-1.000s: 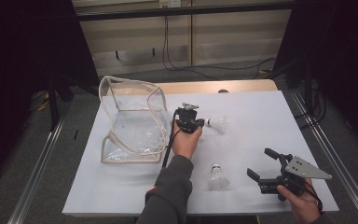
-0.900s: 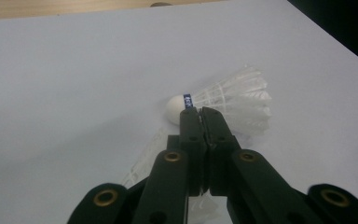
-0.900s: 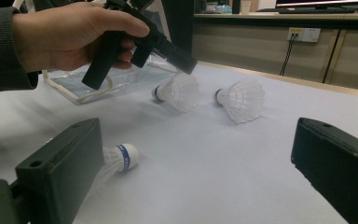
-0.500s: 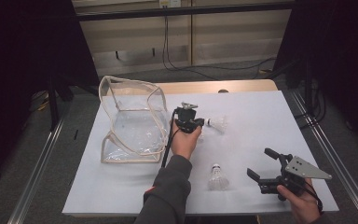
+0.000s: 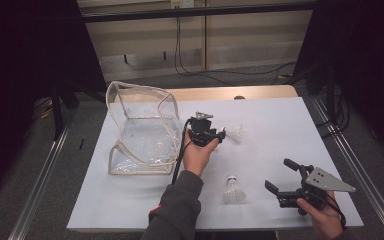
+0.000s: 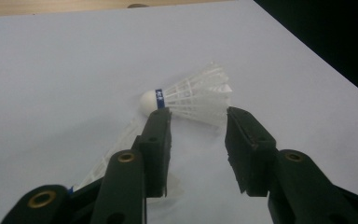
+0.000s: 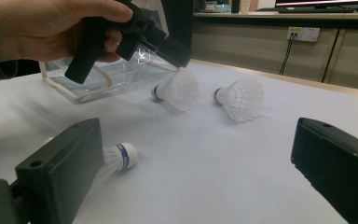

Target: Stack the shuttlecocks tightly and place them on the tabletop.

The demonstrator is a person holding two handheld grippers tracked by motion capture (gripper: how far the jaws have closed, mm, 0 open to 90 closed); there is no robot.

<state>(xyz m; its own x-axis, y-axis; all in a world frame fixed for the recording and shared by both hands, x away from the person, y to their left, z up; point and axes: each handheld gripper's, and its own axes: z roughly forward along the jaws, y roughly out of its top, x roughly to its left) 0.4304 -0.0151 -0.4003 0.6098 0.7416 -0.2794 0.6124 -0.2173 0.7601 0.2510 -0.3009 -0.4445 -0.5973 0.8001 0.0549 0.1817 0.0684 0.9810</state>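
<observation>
The left tool [image 6: 198, 123], jaws spread, is reaching for a shuttlecock [image 6: 191, 99] lying on the tabletop [image 5: 280, 130] just right of the clear bag [image 5: 142, 130]; next it likely must straddle the feathers and pinch, while the right tool [image 5: 280, 181] waits spread.

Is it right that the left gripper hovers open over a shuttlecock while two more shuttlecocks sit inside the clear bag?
Not quite: the left gripper is open at a shuttlecock, but the others lie on the white table, outside the clear bag, as the right gripper view shows.
</observation>
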